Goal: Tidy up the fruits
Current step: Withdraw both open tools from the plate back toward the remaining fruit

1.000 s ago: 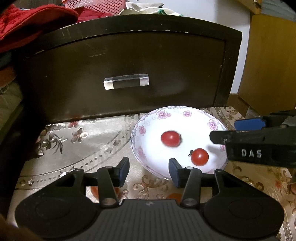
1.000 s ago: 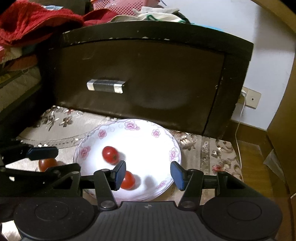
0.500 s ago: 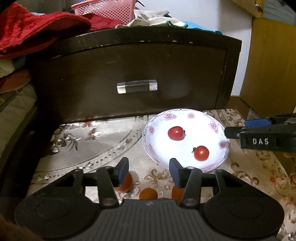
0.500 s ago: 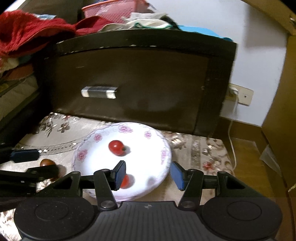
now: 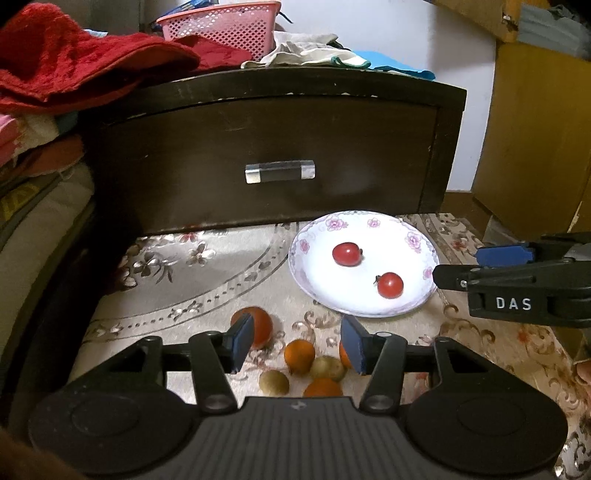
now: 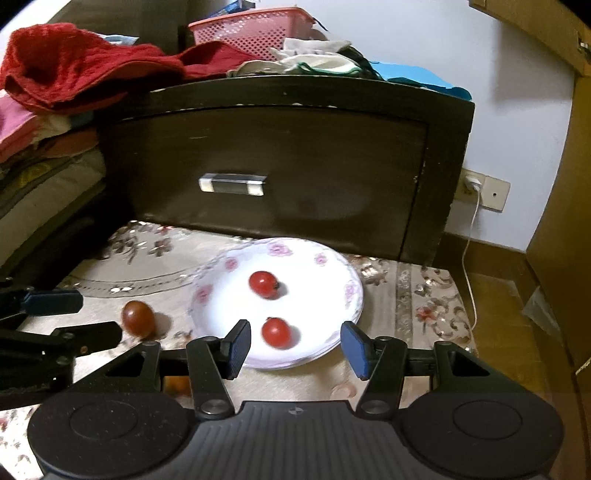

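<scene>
A white flowered plate (image 5: 321, 258) (image 6: 332, 266) sits on the patterned cloth and holds two red cherry tomatoes (image 5: 346, 253) (image 5: 390, 284); they also show in the right wrist view (image 6: 263, 284) (image 6: 276, 333). My left gripper (image 5: 297, 345) is open and empty above a cluster of loose fruits: a dark red tomato (image 5: 258, 326) (image 6: 137, 318), small oranges (image 5: 299, 356) and greenish round fruits (image 5: 274, 382). My right gripper (image 6: 295, 349) is open and empty, just in front of the plate; it shows at the right in the left wrist view (image 5: 517, 280).
A dark wooden drawer front (image 5: 273, 162) with a clear handle (image 5: 280, 172) stands right behind the plate. Red cloths (image 5: 74, 70) and a pink basket (image 5: 221, 26) lie on top. A wall socket with a cable (image 6: 476, 188) is at the right.
Both grippers have pulled back and up from the plate. The loose fruits on the cloth have come into the left wrist view. Both stay open.
</scene>
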`<control>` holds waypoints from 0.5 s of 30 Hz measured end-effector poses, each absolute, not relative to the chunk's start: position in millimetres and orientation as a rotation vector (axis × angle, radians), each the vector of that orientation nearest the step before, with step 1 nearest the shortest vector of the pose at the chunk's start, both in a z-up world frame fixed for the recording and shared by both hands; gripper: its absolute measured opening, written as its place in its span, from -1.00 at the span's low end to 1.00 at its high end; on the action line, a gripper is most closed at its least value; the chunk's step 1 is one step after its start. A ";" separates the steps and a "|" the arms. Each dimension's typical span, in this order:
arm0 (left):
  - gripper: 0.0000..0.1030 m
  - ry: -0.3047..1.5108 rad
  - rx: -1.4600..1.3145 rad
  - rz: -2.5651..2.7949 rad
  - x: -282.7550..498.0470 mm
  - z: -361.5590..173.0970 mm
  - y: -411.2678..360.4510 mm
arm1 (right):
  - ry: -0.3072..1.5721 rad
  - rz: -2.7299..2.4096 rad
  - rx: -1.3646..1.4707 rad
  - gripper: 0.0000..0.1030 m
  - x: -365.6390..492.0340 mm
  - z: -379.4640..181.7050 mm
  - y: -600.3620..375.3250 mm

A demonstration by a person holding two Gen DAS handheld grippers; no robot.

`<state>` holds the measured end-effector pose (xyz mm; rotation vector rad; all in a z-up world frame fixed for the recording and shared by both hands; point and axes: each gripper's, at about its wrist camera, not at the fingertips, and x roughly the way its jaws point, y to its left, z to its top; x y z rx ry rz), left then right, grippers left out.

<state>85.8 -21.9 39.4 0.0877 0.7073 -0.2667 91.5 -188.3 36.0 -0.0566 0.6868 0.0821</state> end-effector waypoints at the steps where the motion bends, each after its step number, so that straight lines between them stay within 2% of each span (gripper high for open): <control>1: 0.10 0.712 0.086 -0.263 84.2 38.9 -20.8 | 0.687 0.084 -0.054 -0.01 88.7 37.0 -186.9; 15: 0.11 0.760 0.094 -0.256 81.8 24.2 -13.2 | 0.736 0.144 -0.081 -0.01 73.1 25.7 -160.0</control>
